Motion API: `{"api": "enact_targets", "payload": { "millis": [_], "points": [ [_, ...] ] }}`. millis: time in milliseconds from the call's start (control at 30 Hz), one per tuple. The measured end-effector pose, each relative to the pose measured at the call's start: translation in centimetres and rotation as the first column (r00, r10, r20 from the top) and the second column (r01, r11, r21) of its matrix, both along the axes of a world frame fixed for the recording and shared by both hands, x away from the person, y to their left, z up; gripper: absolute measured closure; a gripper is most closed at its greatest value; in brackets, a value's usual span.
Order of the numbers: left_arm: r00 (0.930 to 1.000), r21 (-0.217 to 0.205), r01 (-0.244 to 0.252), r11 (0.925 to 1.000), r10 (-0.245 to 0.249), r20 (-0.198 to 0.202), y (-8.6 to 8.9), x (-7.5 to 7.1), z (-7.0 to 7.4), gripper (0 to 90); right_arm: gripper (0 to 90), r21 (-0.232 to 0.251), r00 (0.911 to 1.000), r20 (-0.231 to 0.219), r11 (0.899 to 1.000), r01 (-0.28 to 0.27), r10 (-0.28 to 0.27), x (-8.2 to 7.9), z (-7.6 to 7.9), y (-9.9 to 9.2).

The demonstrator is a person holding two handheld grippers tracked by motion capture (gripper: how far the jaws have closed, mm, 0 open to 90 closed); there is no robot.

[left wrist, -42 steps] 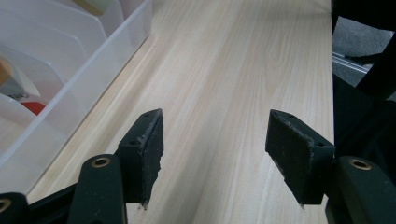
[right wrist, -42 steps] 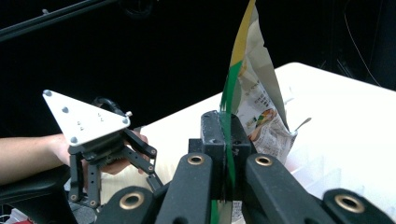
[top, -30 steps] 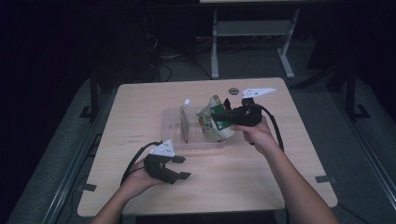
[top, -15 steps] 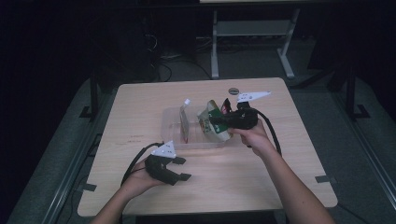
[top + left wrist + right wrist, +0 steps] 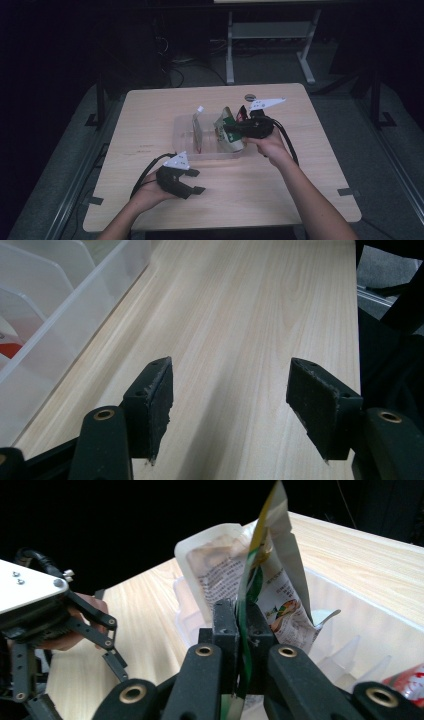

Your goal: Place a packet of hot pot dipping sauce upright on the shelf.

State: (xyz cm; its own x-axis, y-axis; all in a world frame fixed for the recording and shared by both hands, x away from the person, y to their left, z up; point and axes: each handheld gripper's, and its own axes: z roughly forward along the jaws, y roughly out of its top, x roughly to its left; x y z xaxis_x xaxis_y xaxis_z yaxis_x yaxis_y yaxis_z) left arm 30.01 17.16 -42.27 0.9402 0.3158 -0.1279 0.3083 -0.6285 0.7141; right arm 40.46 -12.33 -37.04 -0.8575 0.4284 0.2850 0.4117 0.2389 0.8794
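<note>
1. Since the earlier frame, the right gripper (image 5: 235, 131) has shifted slightly left, its jaws clamping the green-and-white foil packet (image 5: 272, 597) above the clear plastic divider tray (image 5: 184, 135).
2. The left gripper (image 5: 230, 407) rests open on the near-left wooden table (image 5: 280, 185).

A pale wooden table (image 5: 280, 200) stands on grey floor (image 5: 60, 180) in a dark room

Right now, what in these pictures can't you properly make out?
- Green packet: its lower end, in the right gripper view, is hidden behind the right gripper clamped on it; its print is too small in the high view.
- Clear bin: cut off by the left gripper view's edge.
- Left gripper: open over bare table.
- Round mark on the table: too small to identify.
</note>
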Motion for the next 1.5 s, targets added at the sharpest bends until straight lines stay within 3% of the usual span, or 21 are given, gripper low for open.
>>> {"api": "enact_targets", "payload": {
  "millis": [233,533,767,1100,1500],
  "points": [
    [1.0,0.002,0.0,1.0,0.0,0.0,-0.1,0.0,0.0,35.0,76.7,-0.043,0.9996,0.012,0.999,0.024,-0.024,0.0,-0.1,-0.1],
    [1.0,0.0,0.0,1.0,0.0,0.002,0.0,0.1,0.0,35.0,64.1,-0.062,0.9987,0.034,0.997,0.04,-0.038,-0.5,0.1,-0.1],
    [1.0,-0.005,-0.006,1.0,0.006,0.003,0.1,0.1,0.1,35.0,52.6,-0.06,0.996,0.064,0.996,0.066,-0.062,-0.9,1.2,-0.3],
    [0.9997,-0.021,-0.024,0.9995,0.024,0.011,0.2,0.2,0.3,35.0,46.0,-0.076,0.9945,0.068,0.993,0.085,-0.08,-1.4,1.2,-0.4],
    [0.9977,-0.033,-0.067,0.9972,0.067,0.01,1.0,0.7,0.8,34.1,38.3,-0.144,0.9944,0.097,0.988,0.056,-0.043,-4.0,1.0,-1.6]
  ]
}}
